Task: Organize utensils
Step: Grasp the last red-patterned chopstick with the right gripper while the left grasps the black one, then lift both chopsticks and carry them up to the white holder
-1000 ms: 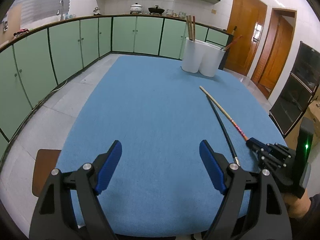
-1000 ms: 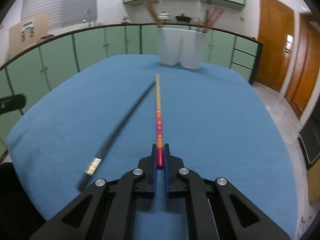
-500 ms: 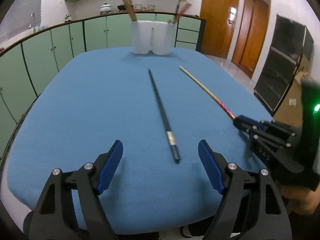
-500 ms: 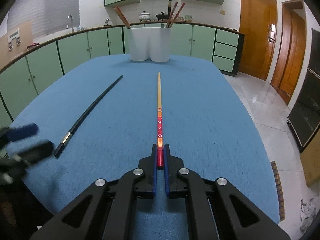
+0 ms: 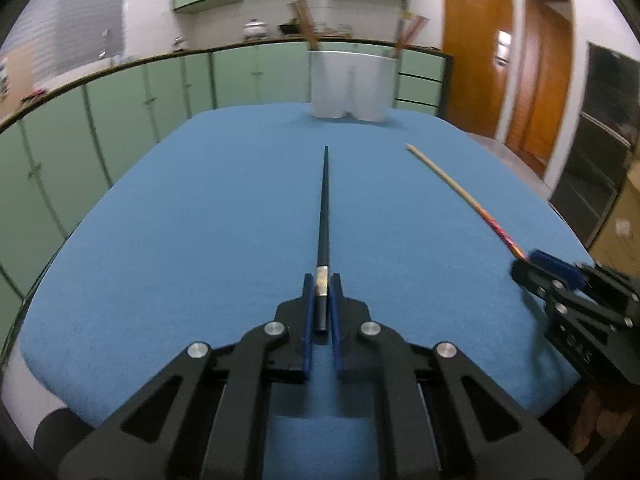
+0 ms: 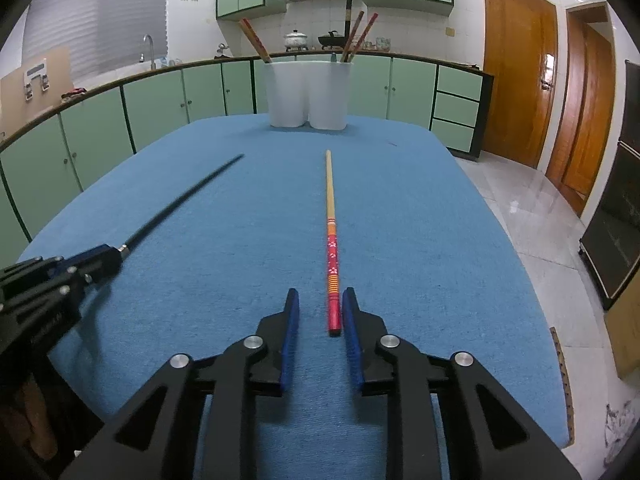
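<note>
While the left gripper (image 5: 321, 280) sits low over the blue tablecloth (image 5: 200, 220), its blue pads are closed down on the thick end of the black chopstick (image 5: 323, 216), right around the silver band. The stick runs straight out from the pads toward the white holder (image 5: 349, 84) at the far end of the table. Whether the pads are fully pinching it or just touching, I can't tell; gap looks nil.

Right gripper (image 6: 319, 300): jaws part open, narrow gap. The red chopstick (image 6: 331, 240) lies flat on the cloth between the pads, butt end just inside the tips, closer to the right pad, touching neither as far as I can see. Its pale tip points at the white holder (image 6: 308, 94), which has more chopsticks standing in both compartments.

Versus half a second ago:
- left jaws were wide open with the black stick lying loose ahead of them; now they're shut on it.
- right jaws were clamped on the red stick's end; now they've let go and it rests on the cloth.
- the two sticks lie well apart, roughly as before.

Writing: some embossed letters on the side of the right gripper in the left wrist view, too blurred to read. Nothing legible on the sticks, only a floral and striped pattern on the red one.
</note>
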The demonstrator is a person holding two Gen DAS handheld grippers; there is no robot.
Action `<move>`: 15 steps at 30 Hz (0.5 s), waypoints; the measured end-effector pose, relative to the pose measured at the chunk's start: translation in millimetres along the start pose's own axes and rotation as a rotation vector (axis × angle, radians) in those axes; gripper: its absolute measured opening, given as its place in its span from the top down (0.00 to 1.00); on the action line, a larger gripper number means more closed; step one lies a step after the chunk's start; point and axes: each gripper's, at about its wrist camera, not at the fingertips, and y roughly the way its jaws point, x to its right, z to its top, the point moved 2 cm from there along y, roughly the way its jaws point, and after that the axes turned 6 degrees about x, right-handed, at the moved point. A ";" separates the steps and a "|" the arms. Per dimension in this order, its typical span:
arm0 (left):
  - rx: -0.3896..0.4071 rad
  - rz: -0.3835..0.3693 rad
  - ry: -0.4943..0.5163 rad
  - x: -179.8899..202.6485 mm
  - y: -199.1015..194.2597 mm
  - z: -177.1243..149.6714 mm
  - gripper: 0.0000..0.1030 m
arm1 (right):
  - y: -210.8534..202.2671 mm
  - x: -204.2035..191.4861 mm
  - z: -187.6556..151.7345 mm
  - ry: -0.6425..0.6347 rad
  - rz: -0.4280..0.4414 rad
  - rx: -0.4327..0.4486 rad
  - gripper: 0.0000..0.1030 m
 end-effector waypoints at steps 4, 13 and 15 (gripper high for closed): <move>-0.007 -0.011 -0.008 -3.7 2.5 0.1 0.83 | 0.4 1.2 -0.5 0.001 -0.006 0.001 0.78; -0.036 -0.099 -0.040 -4.7 -14.2 12.9 0.94 | -20.3 -2.1 15.5 0.021 0.033 0.005 0.94; -0.026 -0.117 -0.061 -8.0 -25.6 26.0 0.94 | -32.2 -1.3 26.0 0.031 0.041 0.009 0.94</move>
